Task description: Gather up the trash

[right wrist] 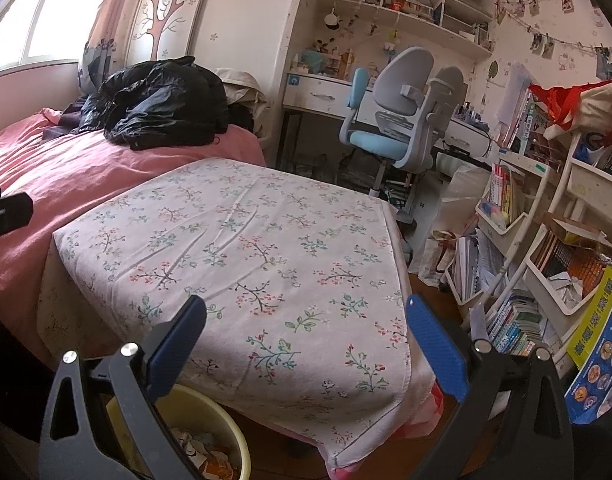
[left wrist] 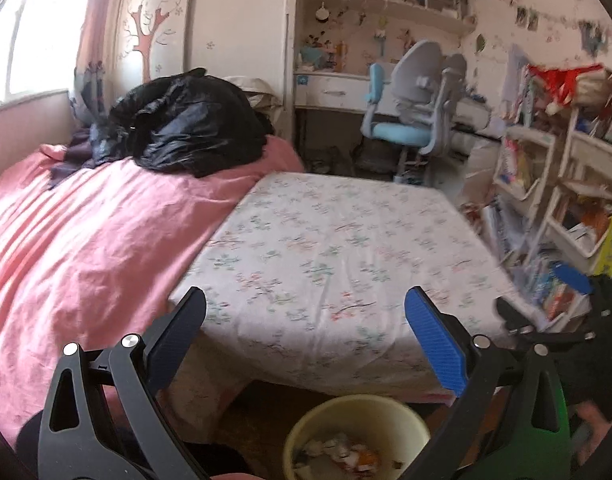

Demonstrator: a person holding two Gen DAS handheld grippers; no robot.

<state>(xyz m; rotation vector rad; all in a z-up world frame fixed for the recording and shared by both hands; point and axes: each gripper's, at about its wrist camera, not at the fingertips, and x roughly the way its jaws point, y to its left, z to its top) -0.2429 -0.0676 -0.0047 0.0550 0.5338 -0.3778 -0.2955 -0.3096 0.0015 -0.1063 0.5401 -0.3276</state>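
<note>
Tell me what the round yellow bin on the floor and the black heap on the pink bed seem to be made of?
The round pale yellow bin looks like smooth moulded plastic: thin even rim, dull sheen. The black crumpled heap on the pink bedspread looks like thin glossy plastic film or shiny synthetic cloth; its creases catch the light, so either is possible.

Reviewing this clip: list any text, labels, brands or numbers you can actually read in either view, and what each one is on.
None can be read with confidence.
Blue and yellow poster: printed characters, too small and distorted to read.
Book spines on the white shelf: print too small.
Green-covered book: characters blurred.
Left wrist view: motion blur hides all print.
</note>
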